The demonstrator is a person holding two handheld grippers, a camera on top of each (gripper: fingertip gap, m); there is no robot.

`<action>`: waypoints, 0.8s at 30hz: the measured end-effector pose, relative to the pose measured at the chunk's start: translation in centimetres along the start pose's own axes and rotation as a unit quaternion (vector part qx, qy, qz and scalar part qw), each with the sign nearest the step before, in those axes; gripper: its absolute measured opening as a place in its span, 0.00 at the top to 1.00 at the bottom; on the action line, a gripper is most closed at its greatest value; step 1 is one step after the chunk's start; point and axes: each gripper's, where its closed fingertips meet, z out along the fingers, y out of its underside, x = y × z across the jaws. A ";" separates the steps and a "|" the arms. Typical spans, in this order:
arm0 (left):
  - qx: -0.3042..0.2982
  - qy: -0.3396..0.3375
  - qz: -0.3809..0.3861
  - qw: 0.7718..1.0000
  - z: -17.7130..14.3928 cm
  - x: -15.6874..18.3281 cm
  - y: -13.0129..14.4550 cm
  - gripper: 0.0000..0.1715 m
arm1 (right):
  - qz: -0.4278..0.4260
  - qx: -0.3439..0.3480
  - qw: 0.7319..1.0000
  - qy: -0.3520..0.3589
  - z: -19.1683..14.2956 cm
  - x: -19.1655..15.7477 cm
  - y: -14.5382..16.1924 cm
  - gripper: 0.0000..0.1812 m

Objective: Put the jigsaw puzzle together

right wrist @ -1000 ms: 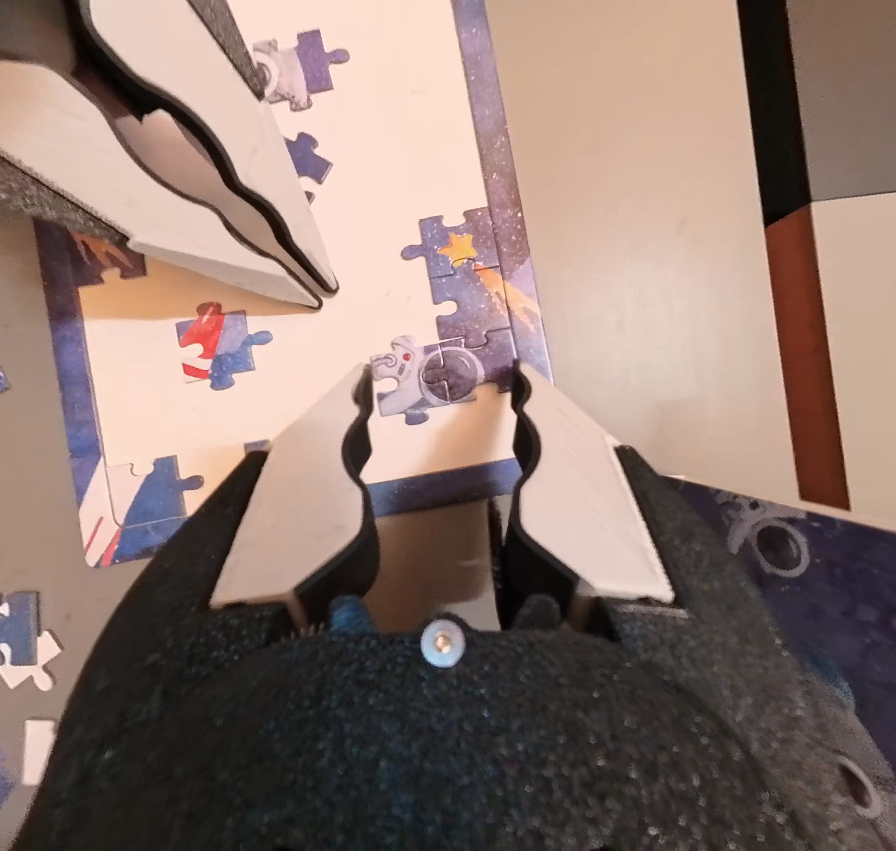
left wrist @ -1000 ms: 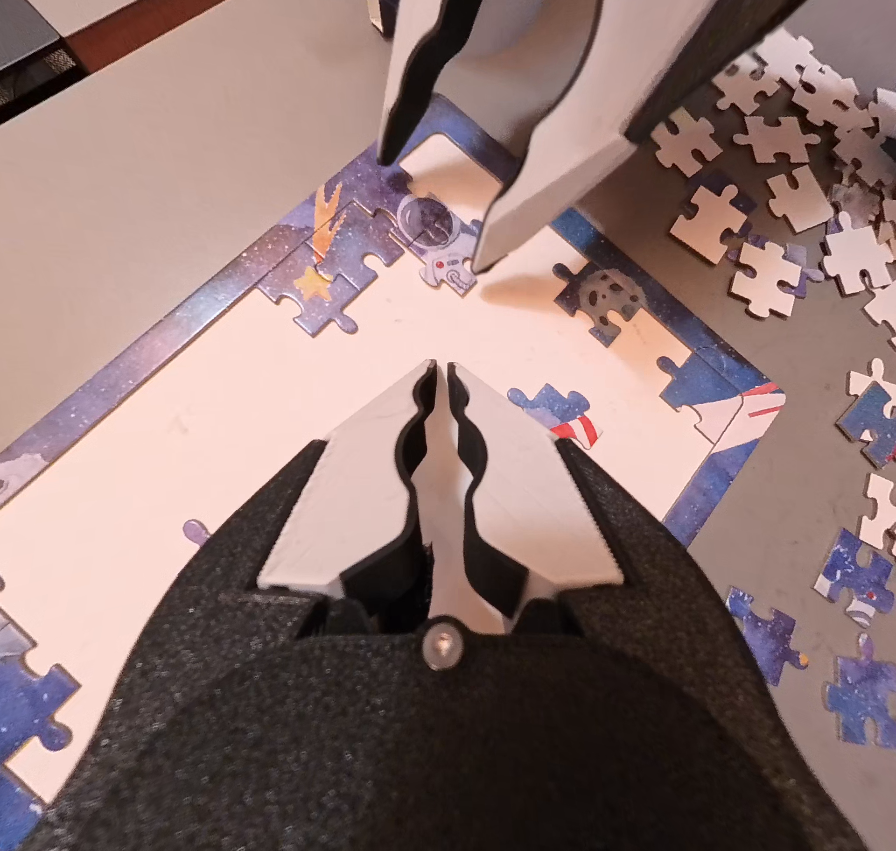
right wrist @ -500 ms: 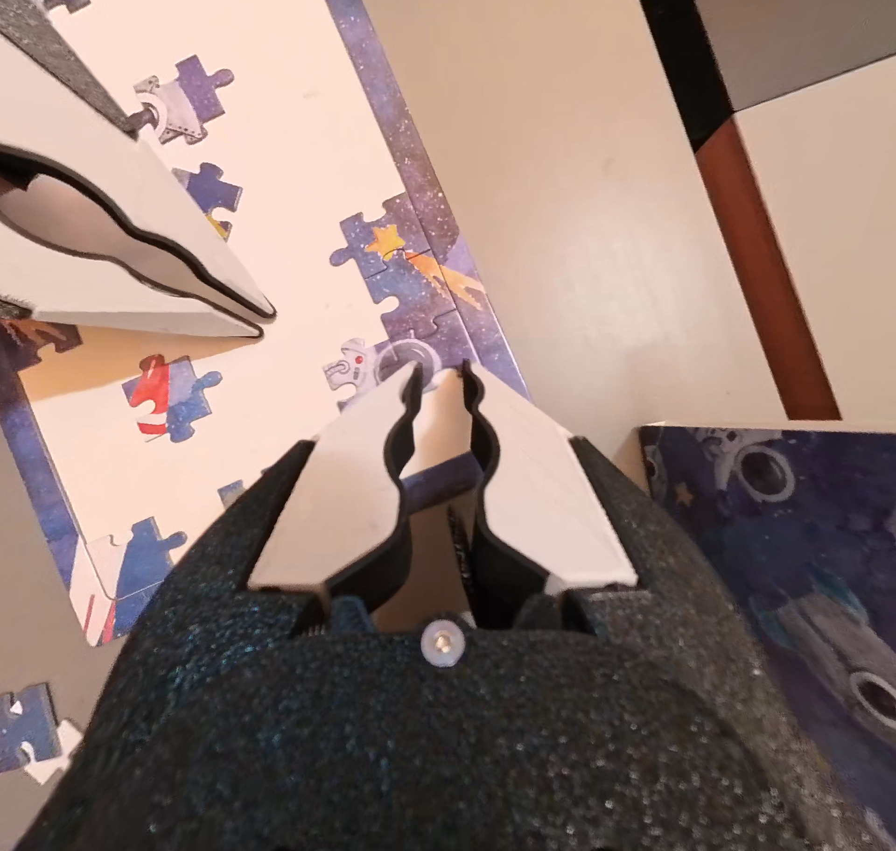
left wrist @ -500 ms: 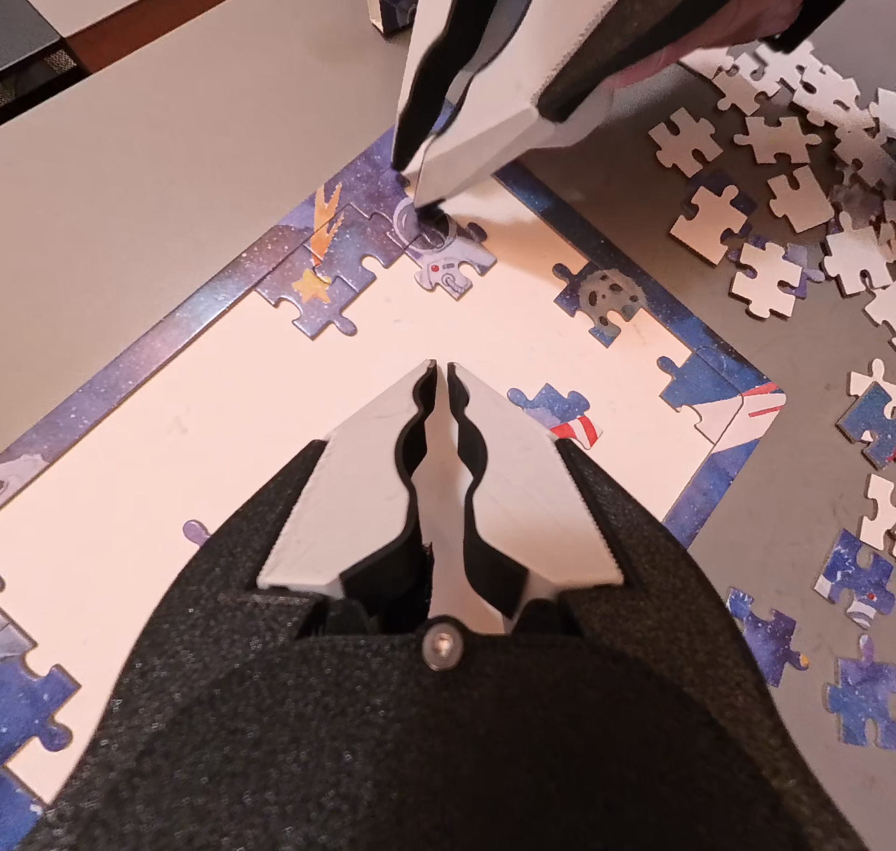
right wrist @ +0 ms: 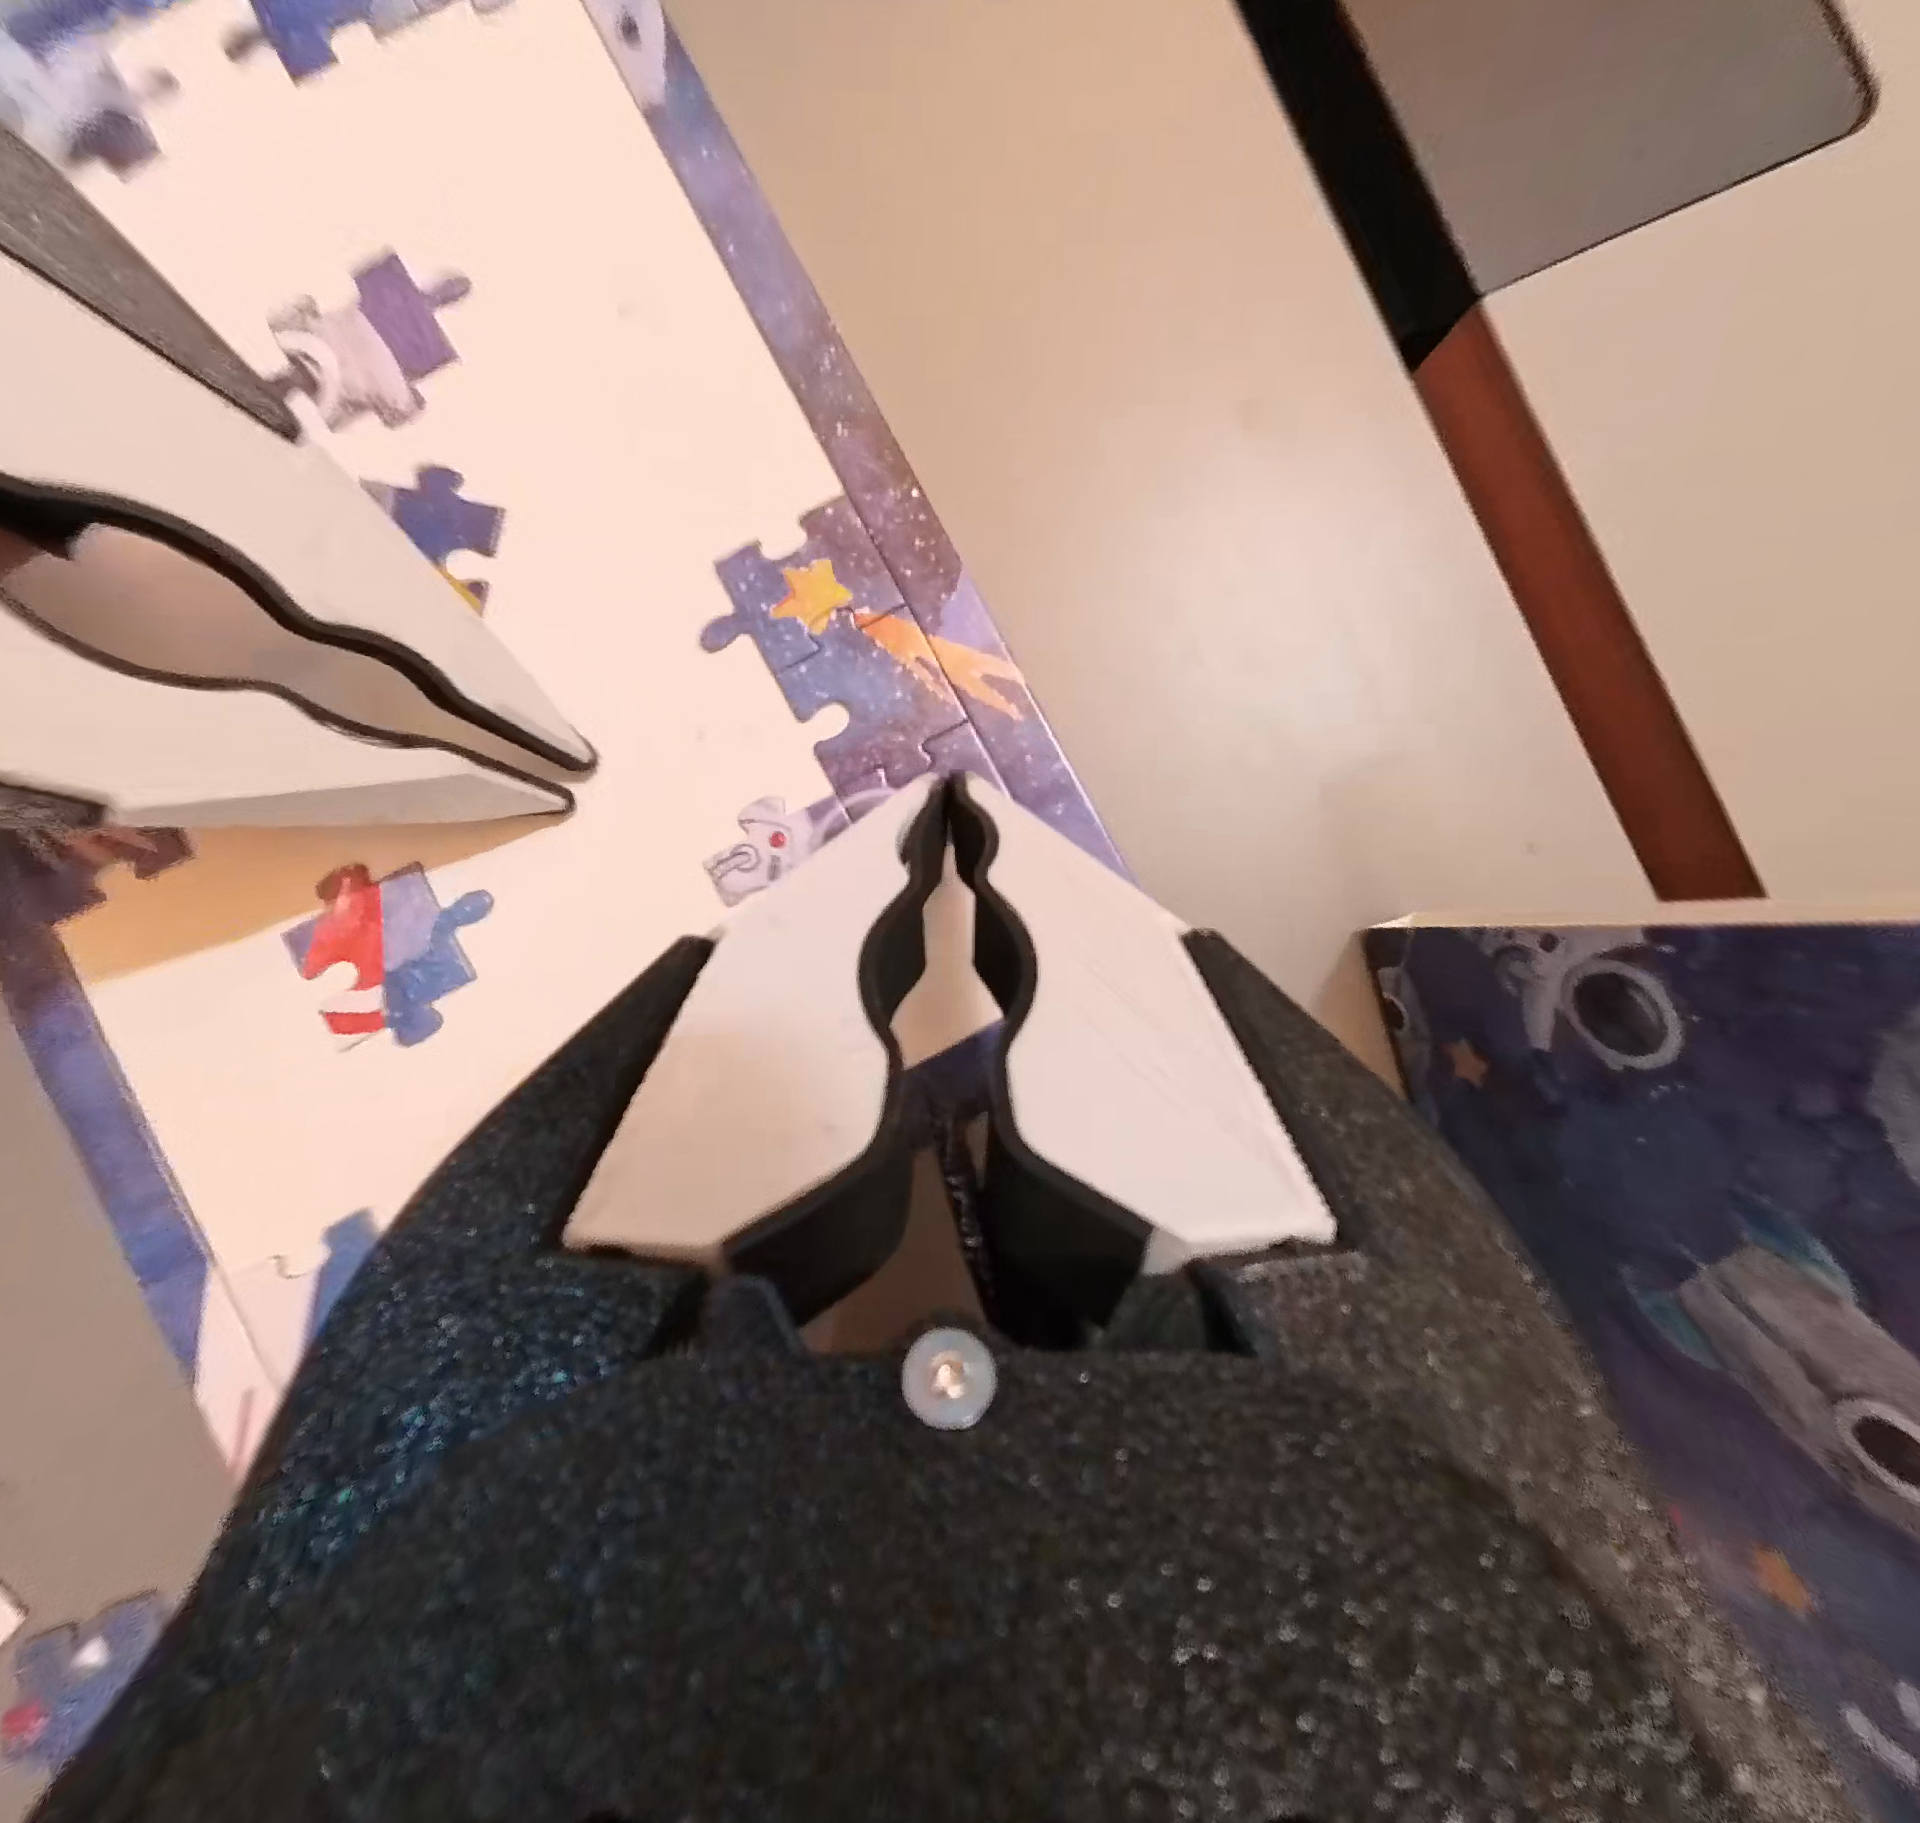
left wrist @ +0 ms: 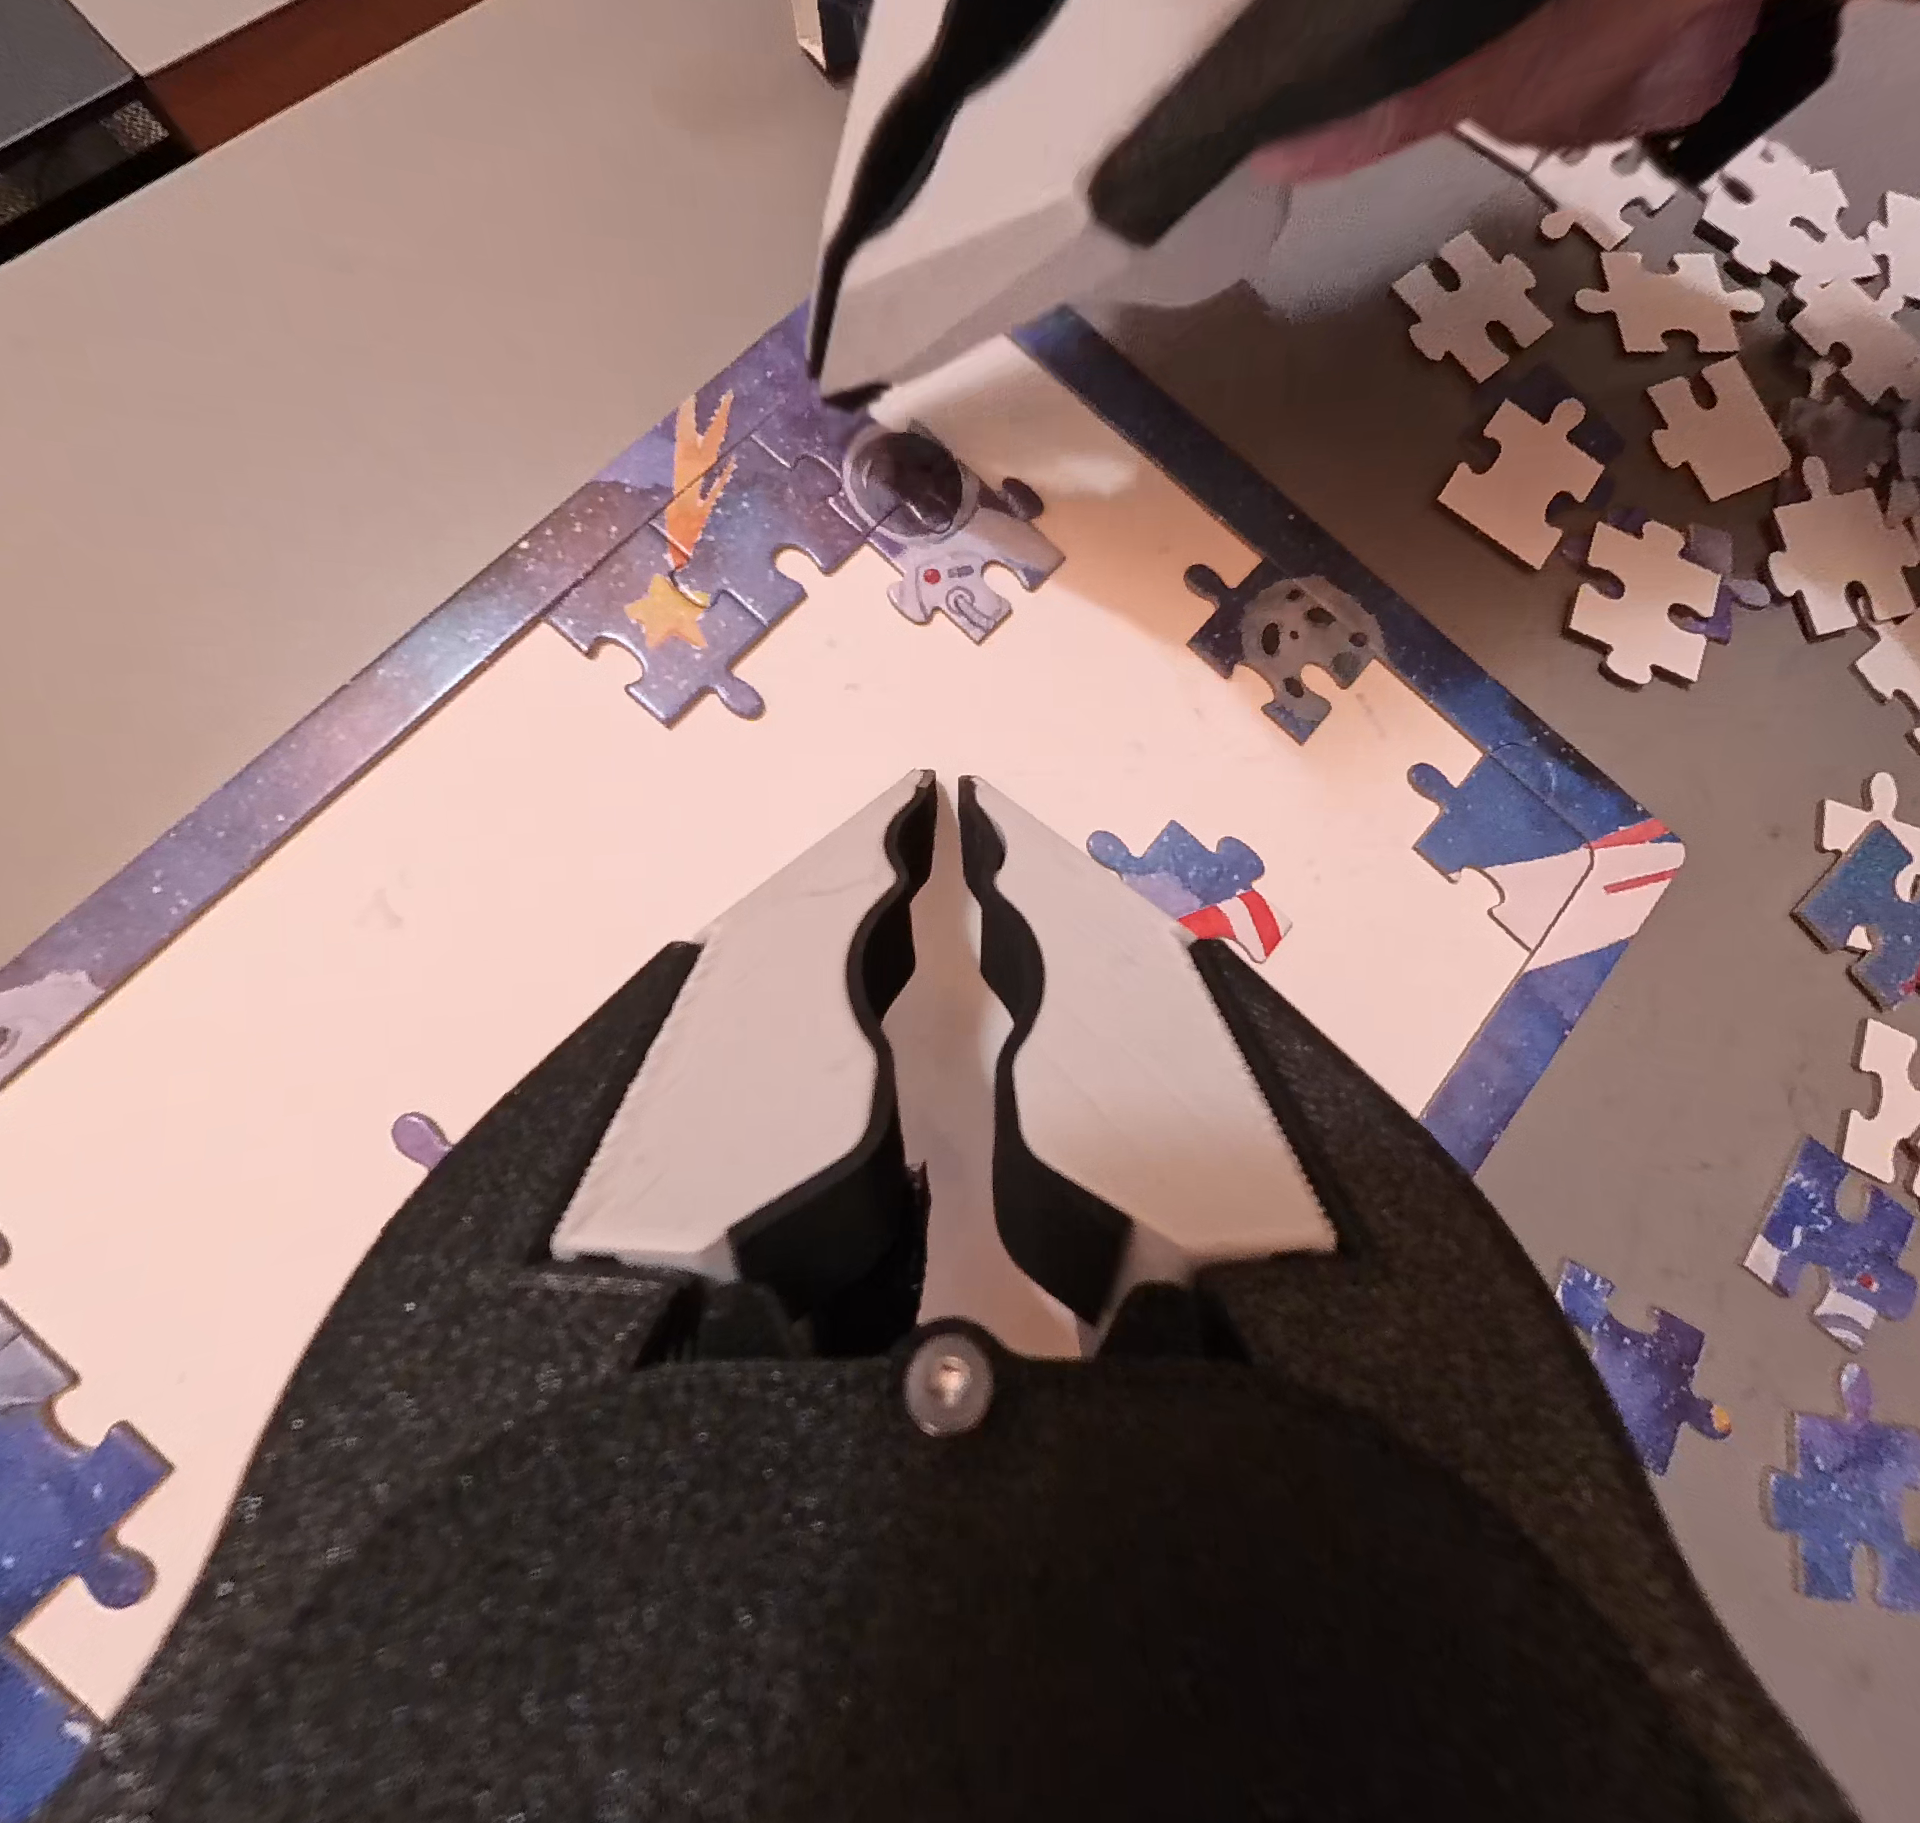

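Observation:
A jigsaw tray point(left wrist: 520, 890) with a starry blue border lies on the table, with a few pieces set in. An astronaut piece point(left wrist: 951, 552) sits near its far corner, joined to star and comet pieces point(left wrist: 707, 568). My right gripper point(right wrist: 951, 786) is shut and empty, its tips pressing down on the piece next to the astronaut's helmet; it shows from above in the left wrist view point(left wrist: 842, 386). My left gripper point(left wrist: 940, 781) is shut and empty, hovering over the bare middle of the tray. A flag piece point(left wrist: 1205, 885) lies loose beside it.
Several loose pieces point(left wrist: 1662, 485), many face down, lie on the grey surface right of the tray. The puzzle box point(right wrist: 1683, 1202) stands by the tray's far corner. A brown strip point(right wrist: 1558, 568) marks the table's edge. A hand point(left wrist: 1558, 80) holds the right gripper. Tip to tip, the grippers are about 8 cm apart.
My right gripper has closed from open and tilted down onto the pieces by the astronaut's helmet. The astronaut piece now sits tighter against its neighbours. My left gripper has not moved.

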 end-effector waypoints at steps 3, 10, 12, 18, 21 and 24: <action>0.000 -0.002 0.002 1.000 0.0 0.0 0.0 0.98 | 0.021 0.026 0.999 -0.003 -1.6 0.1 -0.8 1.00; -0.002 -0.003 0.002 1.000 0.0 0.0 0.0 0.98 | -0.012 -0.011 1.000 -0.025 -0.4 -2.9 1.4 1.00; -0.001 -0.003 0.002 1.000 0.0 0.0 0.0 0.98 | -0.016 -0.007 1.000 -0.016 0.1 -2.9 1.6 1.00; -0.001 -0.003 0.002 1.000 0.0 0.0 0.0 0.98 | -0.011 -0.007 1.000 -0.007 -0.7 -2.4 1.3 1.00; -0.002 -0.003 0.003 1.000 0.0 0.0 0.0 0.98 | 0.002 0.003 1.000 0.001 -1.0 -1.9 0.9 1.00; -0.002 -0.003 0.003 1.000 0.0 0.0 0.0 0.98 | 0.000 -0.022 1.000 0.018 -0.2 -1.5 1.8 1.00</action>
